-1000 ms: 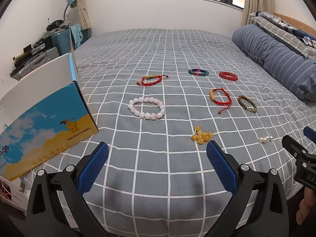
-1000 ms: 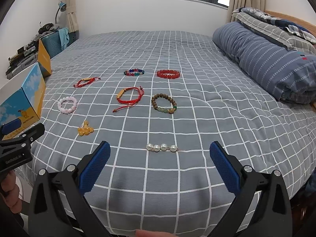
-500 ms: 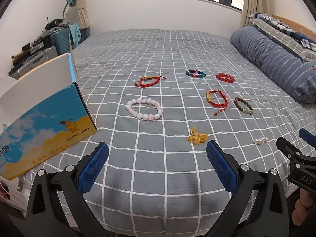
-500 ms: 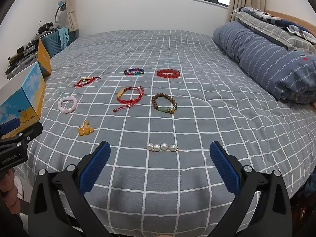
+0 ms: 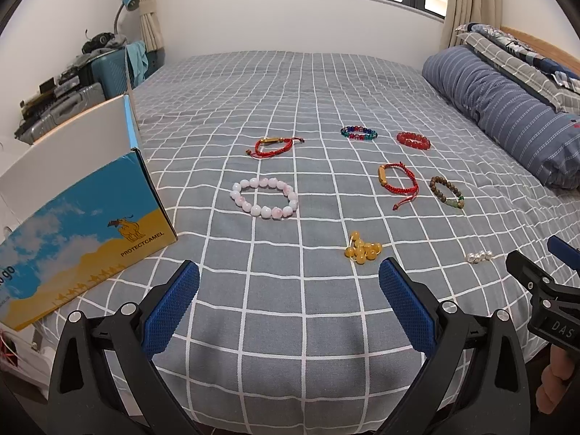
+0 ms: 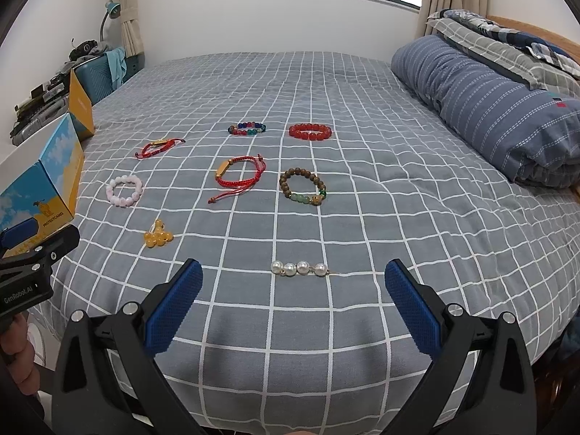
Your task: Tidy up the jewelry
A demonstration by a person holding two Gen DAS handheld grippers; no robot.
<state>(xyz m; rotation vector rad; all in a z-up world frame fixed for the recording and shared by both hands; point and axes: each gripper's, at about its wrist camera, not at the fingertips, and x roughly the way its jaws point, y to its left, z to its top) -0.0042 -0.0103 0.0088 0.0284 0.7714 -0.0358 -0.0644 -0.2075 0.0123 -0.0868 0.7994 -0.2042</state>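
Along the near edge of the bed [image 6: 362,116], both tongs hang above the checked cover w/ bare cloth under them. Left tongs [image 5: 289,295] are spread wide, holding nothing, touching nothing; right tongs [image 6: 293,295] likewise wide apart and empty. A box [image 5: 72,239] sits at the left edge of the bed; a rolled quilt [image 6: 489,108] lines the right side. Open cover lies far of the jewelry, toward the window wall.

Jewelry lies mid-bed, pieces apart from each other: pearl strand [image 6: 300,268] just far of the right tongs, amber beads [image 5: 362,250] near the left tongs' right finger, pink bead bracelet [image 5: 264,197] near the box, red cord bracelet [image 6: 239,175] w/ wood bead bracelet [image 6: 302,190] to its right. Farther back: second red cord bracelet [image 5: 272,145], multicolor bead bracelet [image 6: 247,128], red bead bracelet [image 6: 310,131].

Vs 0.5 s ago: jewelry unmoved, both tongs same spread; the left view has shifted only slightly.
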